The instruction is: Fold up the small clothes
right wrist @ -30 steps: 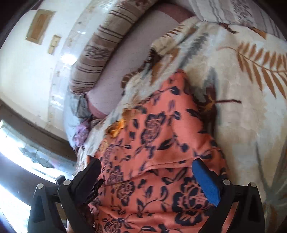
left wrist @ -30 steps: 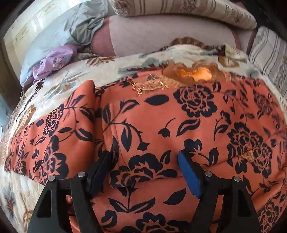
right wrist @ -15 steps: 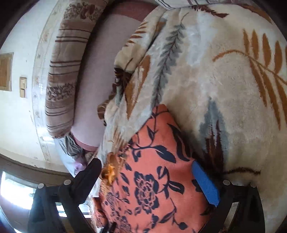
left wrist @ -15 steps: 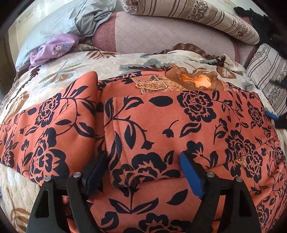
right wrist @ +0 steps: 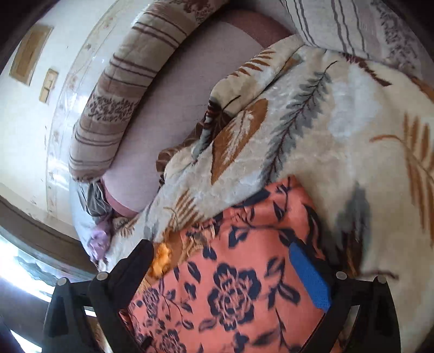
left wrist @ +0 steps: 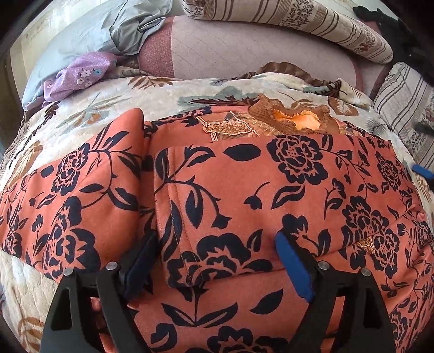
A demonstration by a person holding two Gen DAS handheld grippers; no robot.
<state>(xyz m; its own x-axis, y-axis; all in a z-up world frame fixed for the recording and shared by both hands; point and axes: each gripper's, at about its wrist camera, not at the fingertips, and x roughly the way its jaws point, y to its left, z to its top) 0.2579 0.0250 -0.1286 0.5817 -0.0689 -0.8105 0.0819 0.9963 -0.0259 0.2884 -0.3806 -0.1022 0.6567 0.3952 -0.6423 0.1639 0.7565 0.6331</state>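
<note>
An orange top with dark blue flowers lies on the leaf-print blanket. Its right sleeve is folded across the body, the cuff near me. The left sleeve lies spread out to the left. The brown collar points away. My left gripper is open, its jaws either side of the cuff. My right gripper is open over the top's right shoulder. One of its blue fingertips shows at the right edge of the left wrist view.
A mauve bolster and striped pillows lie behind the blanket. A lilac garment and grey cloth sit at the back left. A wall and a bright window show in the right wrist view.
My right gripper has swung away from the top's body toward its shoulder edge and the blanket. My left gripper has stayed open around the cuff and the view has steadied.
</note>
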